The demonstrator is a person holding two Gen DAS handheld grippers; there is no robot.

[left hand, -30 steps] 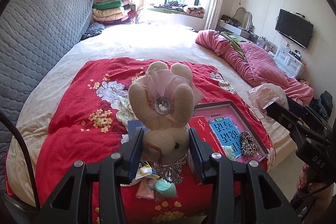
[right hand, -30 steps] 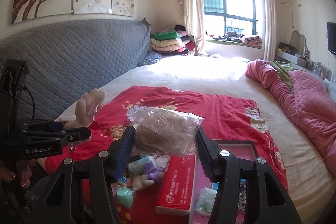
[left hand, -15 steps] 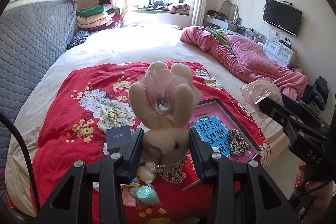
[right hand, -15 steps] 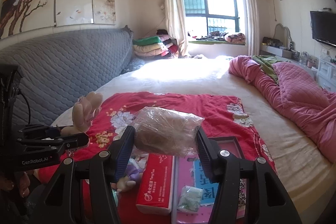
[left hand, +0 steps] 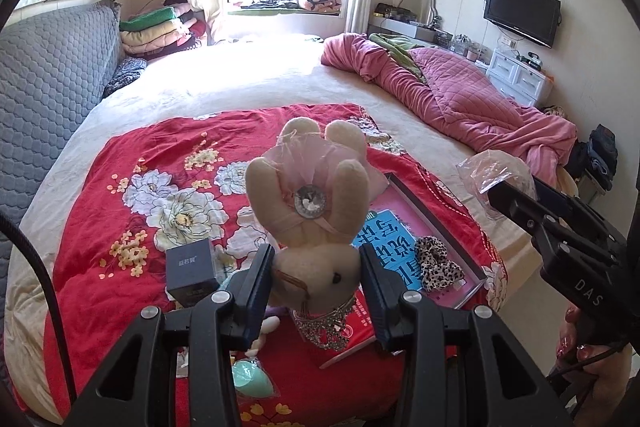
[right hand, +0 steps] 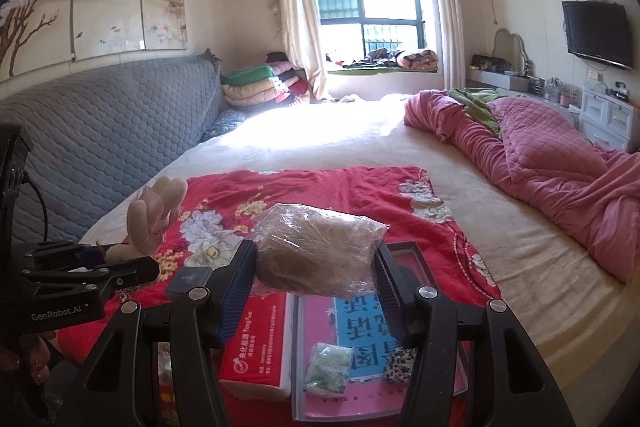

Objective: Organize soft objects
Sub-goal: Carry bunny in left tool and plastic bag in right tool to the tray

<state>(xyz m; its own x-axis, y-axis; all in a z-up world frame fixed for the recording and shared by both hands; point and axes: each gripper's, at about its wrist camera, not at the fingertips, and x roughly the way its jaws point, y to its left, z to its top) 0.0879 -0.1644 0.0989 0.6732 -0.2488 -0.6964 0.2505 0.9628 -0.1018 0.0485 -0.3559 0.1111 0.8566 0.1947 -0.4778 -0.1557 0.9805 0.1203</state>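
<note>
Left gripper (left hand: pixel 316 279) clamped on plush bunny (left hand: pixel 312 211), held upside down above red floral blanket (left hand: pixel 120 227) at the bed's near edge. Right gripper (right hand: pixel 316 267) clamped on plastic-bagged brown soft item (right hand: pixel 316 251), over the pink tray (right hand: pixel 404 251) and tissue pack (right hand: pixel 256 351).

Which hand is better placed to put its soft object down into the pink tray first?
Probably the right. The right gripper, shut on the clear-wrapped beige bundle, hangs directly over the pink rectangular tray. The left gripper, holding the beige plush rabbit, sits beside the tray, over the red floral blanket.
</note>
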